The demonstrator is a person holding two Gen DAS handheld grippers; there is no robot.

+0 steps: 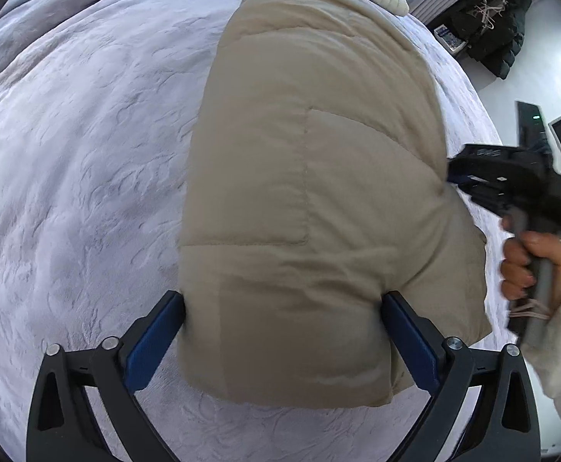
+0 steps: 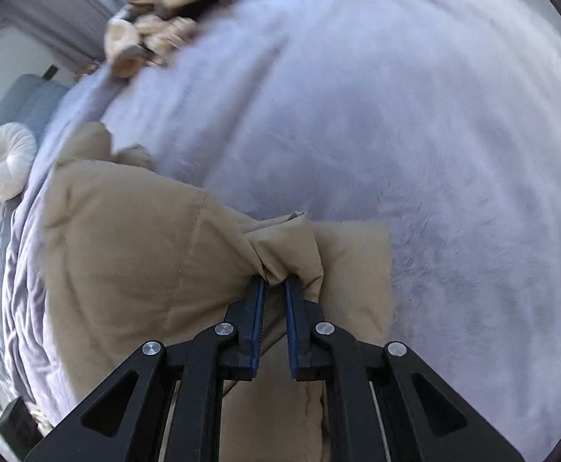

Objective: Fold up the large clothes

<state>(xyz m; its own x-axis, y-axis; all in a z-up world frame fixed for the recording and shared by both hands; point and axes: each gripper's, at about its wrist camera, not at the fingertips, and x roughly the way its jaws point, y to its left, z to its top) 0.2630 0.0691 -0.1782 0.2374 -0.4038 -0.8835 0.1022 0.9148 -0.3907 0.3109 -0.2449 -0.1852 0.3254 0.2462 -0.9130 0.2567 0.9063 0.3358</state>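
Beige padded jacket (image 1: 311,192) between wide left claw (image 1: 282,342)

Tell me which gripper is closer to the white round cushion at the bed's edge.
Left, probably. The left gripper straddles the beige puffer jacket on the side toward the white round cushion; the right gripper pinches the jacket's opposite edge, farther from it.

matt beige quilted jacket (image 1: 303,177), fuzzy lilac blanket (image 1: 88,154)

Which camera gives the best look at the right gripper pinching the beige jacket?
The right wrist view: the right gripper fills the foreground, shut on a bunched fold of the beige jacket. The left wrist view shows that gripper only from the side, at the jacket's edge, its fingertips hidden.
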